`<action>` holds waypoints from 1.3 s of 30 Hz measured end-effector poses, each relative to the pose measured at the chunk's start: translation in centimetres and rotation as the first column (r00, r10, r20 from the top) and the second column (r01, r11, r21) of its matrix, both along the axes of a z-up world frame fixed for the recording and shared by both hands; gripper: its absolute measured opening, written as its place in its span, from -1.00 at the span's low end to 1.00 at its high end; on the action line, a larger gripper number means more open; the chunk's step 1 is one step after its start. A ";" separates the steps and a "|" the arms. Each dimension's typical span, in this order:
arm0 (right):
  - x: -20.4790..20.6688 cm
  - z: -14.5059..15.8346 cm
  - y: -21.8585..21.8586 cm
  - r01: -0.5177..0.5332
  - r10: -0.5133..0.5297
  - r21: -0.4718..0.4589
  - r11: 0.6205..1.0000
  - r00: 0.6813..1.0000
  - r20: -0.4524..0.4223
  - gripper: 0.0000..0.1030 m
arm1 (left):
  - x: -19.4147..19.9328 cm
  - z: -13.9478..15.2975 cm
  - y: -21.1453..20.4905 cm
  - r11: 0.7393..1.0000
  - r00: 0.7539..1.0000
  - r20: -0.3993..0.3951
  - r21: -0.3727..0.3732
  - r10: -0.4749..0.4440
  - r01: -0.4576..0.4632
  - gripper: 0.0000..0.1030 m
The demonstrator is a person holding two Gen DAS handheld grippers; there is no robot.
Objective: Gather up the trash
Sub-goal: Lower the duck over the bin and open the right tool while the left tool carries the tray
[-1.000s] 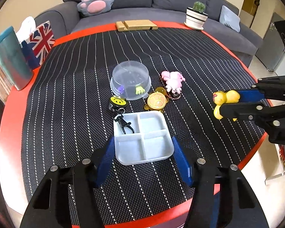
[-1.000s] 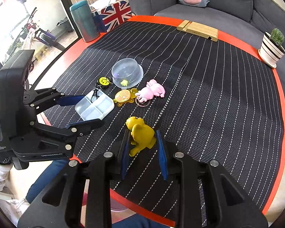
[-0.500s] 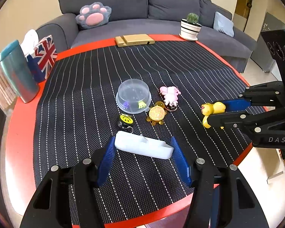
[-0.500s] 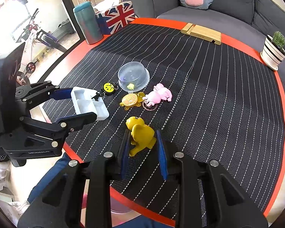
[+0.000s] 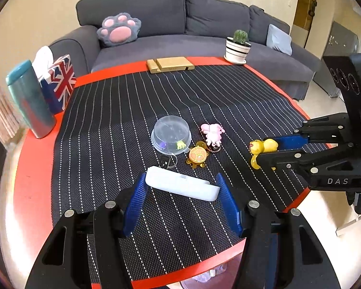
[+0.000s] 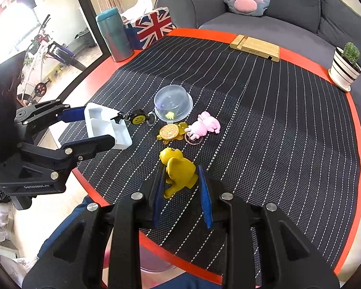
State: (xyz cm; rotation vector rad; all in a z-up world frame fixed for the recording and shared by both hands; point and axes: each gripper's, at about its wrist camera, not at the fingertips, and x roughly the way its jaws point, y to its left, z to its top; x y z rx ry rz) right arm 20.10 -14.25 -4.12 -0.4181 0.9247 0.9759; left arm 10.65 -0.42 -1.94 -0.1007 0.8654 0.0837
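Observation:
My left gripper (image 5: 181,185) is shut on a white four-compartment tray (image 5: 180,187), held off the striped mat and tipped so that the left wrist view sees its edge. From the right wrist view the tray (image 6: 103,125) faces the camera between the left gripper's fingers (image 6: 72,115). A smiley keychain (image 6: 138,119) lies beside it, its black clip touching the tray's rim. My right gripper (image 6: 180,171) is shut on a yellow toy figure (image 6: 178,168), also visible as the yellow toy (image 5: 262,145) at the right.
An upturned clear plastic lid (image 5: 170,134), an orange turtle (image 5: 197,155) and a pink toy (image 5: 213,132) lie mid-table. A teal tumbler (image 5: 29,98), flag tissue box (image 5: 57,84), wooden stand (image 5: 170,65) and cactus pot (image 5: 237,49) line the rim. A bin (image 5: 204,277) sits below the near edge.
My left gripper has lifted the tray off the mat and tipped it; the keychain clip that lay inside it now sits at its rim. The right gripper and toy stayed put.

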 end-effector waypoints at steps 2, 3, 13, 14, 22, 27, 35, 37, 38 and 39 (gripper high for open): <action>-0.2 0.2 0.0 -0.001 0.001 0.002 1.000 1.000 0.005 -0.48 | -0.3 0.3 0.1 1.000 1.000 0.007 0.002 -0.002 0.002 0.12; -0.2 0.3 0.0 -0.001 0.001 0.003 1.000 1.000 0.008 -0.48 | -0.4 0.4 0.2 1.000 1.000 0.008 0.002 -0.003 0.003 0.12; -0.7 1.1 0.4 -0.007 0.006 0.007 1.000 1.000 0.022 -0.48 | -0.8 2.2 1.2 1.000 0.999 0.037 0.009 -0.005 0.004 0.11; -0.7 1.2 0.5 -0.007 0.006 0.008 1.000 1.000 0.023 -0.48 | -0.7 2.4 1.3 1.000 0.999 0.039 0.011 -0.006 0.005 0.11; -1.0 1.7 0.1 -0.008 0.007 0.021 1.000 1.000 0.027 -0.48 | -0.7 3.3 1.5 1.000 0.999 0.051 0.010 -0.010 0.009 0.11; -1.6 2.0 -0.5 -0.005 0.004 0.042 0.999 0.999 0.032 -0.48 | -1.1 3.1 1.1 1.000 0.999 0.049 0.003 -0.024 0.024 0.11; -3.6 2.5 -1.5 -0.016 0.012 0.071 0.997 0.999 0.047 -0.48 | -2.8 2.8 0.2 0.998 0.997 0.044 -0.012 -0.058 0.059 0.11; -4.6 2.6 -2.0 -0.022 0.017 0.086 0.996 0.998 0.052 -0.48 | -3.4 2.8 -0.1 0.998 0.997 0.047 -0.014 -0.067 0.068 0.11; -5.1 2.6 -2.2 -0.025 0.020 0.092 0.995 0.998 0.056 -0.48 | -3.8 2.8 -0.3 0.997 0.996 0.050 -0.018 -0.071 0.072 0.11; -5.4 2.6 -2.4 -0.027 0.022 0.097 0.995 0.998 0.057 -0.48 | -4.1 2.8 -0.5 0.997 0.996 0.052 -0.020 -0.074 0.075 0.11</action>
